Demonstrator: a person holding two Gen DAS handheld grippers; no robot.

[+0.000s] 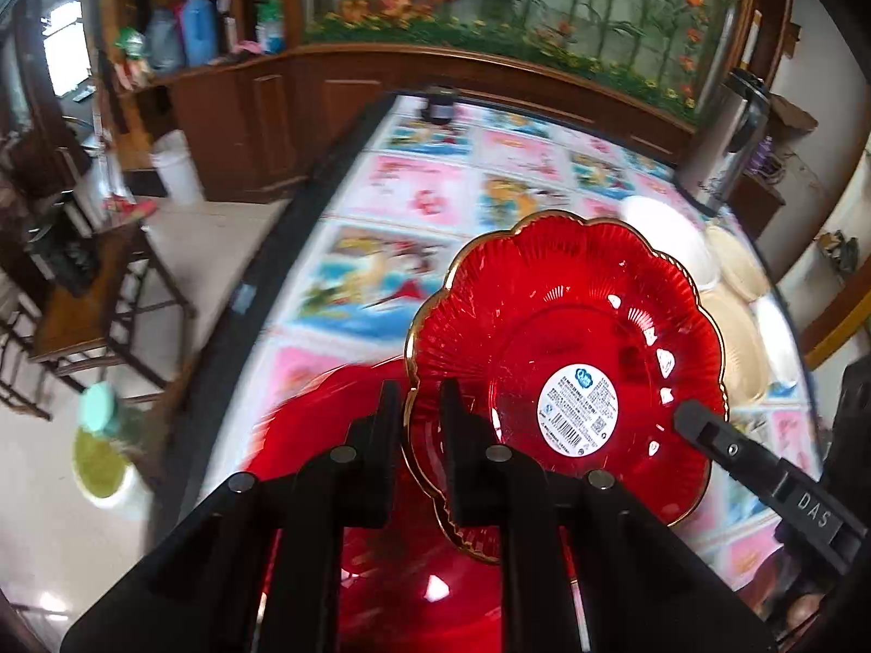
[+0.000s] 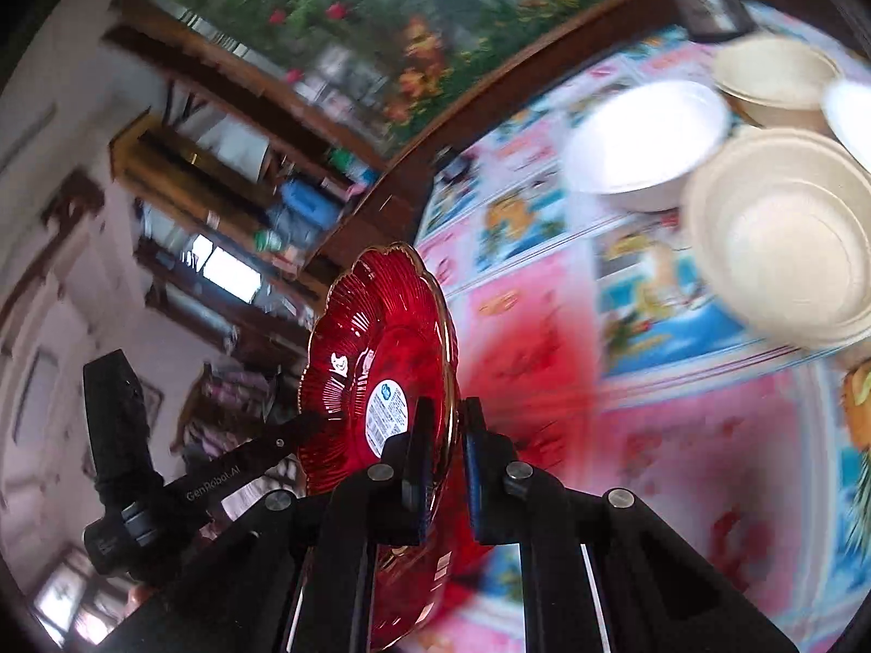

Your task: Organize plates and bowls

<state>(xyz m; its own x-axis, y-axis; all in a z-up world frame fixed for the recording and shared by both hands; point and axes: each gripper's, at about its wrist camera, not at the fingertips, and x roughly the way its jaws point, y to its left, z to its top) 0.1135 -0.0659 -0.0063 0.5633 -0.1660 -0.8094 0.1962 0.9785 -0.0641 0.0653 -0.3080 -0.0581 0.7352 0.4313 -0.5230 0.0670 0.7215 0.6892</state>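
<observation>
A red scalloped glass plate (image 1: 566, 337) with a gold rim and a white label is held tilted above the table. My left gripper (image 1: 422, 419) is shut on its near-left rim. My right gripper (image 2: 446, 435) is shut on the opposite rim of the same plate (image 2: 375, 348), and its finger shows in the left wrist view (image 1: 707, 430). A second red plate (image 1: 348, 435) lies blurred below it on the table. White bowl (image 2: 642, 141) and beige bowls (image 2: 784, 239) stand on the table beyond.
The table (image 1: 413, 190) has a colourful cartoon cloth. A steel thermos (image 1: 724, 147) stands at its far right corner, a small dark jar (image 1: 441, 103) at the far edge. A wooden cabinet with an aquarium (image 1: 517, 11) stands behind. A stool (image 1: 92, 294) is on the floor left.
</observation>
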